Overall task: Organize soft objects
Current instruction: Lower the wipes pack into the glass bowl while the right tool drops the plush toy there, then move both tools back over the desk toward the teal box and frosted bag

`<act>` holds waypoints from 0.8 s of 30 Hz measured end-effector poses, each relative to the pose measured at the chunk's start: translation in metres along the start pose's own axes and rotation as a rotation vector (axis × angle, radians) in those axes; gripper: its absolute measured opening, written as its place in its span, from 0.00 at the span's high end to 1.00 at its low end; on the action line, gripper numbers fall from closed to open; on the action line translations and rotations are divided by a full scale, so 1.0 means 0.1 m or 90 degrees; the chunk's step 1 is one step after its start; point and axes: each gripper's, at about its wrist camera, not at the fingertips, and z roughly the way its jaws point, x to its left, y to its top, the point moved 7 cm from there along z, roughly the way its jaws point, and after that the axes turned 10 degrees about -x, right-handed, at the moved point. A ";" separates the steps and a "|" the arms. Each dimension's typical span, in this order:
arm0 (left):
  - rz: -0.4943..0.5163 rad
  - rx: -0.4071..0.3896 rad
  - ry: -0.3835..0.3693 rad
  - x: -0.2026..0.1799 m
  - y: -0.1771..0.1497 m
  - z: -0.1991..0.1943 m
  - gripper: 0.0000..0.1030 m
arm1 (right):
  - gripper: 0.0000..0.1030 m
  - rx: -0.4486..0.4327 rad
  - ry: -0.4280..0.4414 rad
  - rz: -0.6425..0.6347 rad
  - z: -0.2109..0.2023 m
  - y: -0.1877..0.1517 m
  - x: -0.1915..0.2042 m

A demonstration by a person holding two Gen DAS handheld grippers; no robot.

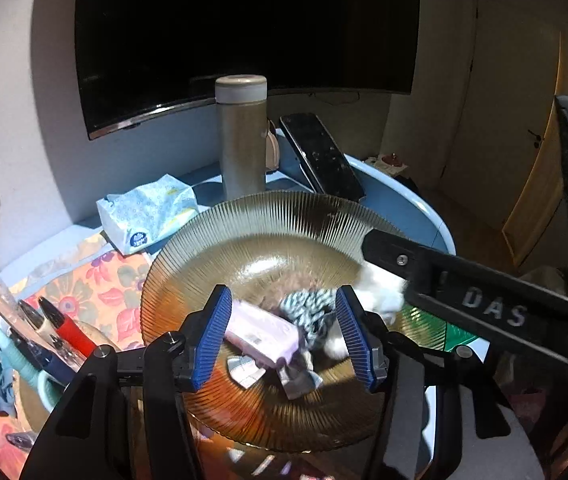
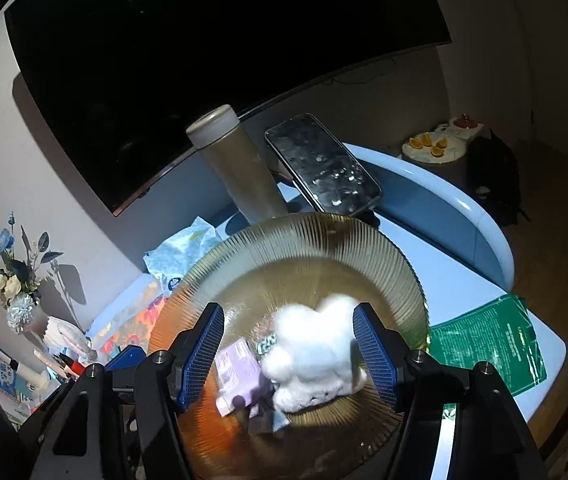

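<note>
purple pack (image 1: 261,334) lying diagonally, amber plate (image 1: 267,216)

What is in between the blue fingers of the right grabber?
In the right wrist view, a white fluffy toy and a purple box lie between them, on the glass plate.

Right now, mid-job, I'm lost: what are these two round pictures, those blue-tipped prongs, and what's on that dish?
Each picture comes from a fisheye camera on a hand-held gripper, looking along its two blue-padded fingers. One shows the left gripper, the other the right gripper. Both are open over an amber ribbed glass plate and hold nothing. On the plate lie a white plush toy, a lilac packet and a grey-and-white knit piece. Behind stand a tall flask, a propped phone and a tissue pack. The black bar marked DAS is the right gripper, seen from the left.
</note>
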 end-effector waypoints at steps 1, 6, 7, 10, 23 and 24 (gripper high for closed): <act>0.001 0.001 -0.002 -0.01 -0.01 0.00 0.50 | 0.37 0.001 0.000 0.001 0.00 0.00 0.00; 0.022 -0.010 -0.003 -0.11 -0.02 -0.15 0.50 | 0.37 -0.002 -0.003 0.005 -0.13 -0.02 0.01; 0.024 -0.014 -0.004 -0.13 -0.01 -0.20 0.50 | 0.37 -0.004 -0.003 0.003 -0.18 -0.03 0.03; 0.028 -0.026 -0.007 -0.19 0.02 -0.36 0.50 | 0.37 -0.017 -0.003 -0.005 -0.34 -0.01 0.11; 0.005 -0.060 0.019 -0.07 -0.10 -1.21 0.50 | 0.37 -0.061 0.017 -0.070 -1.05 -0.18 0.62; 0.003 -0.061 0.029 -0.02 -0.14 -1.27 0.50 | 0.37 -0.061 0.022 -0.074 -1.08 -0.21 0.67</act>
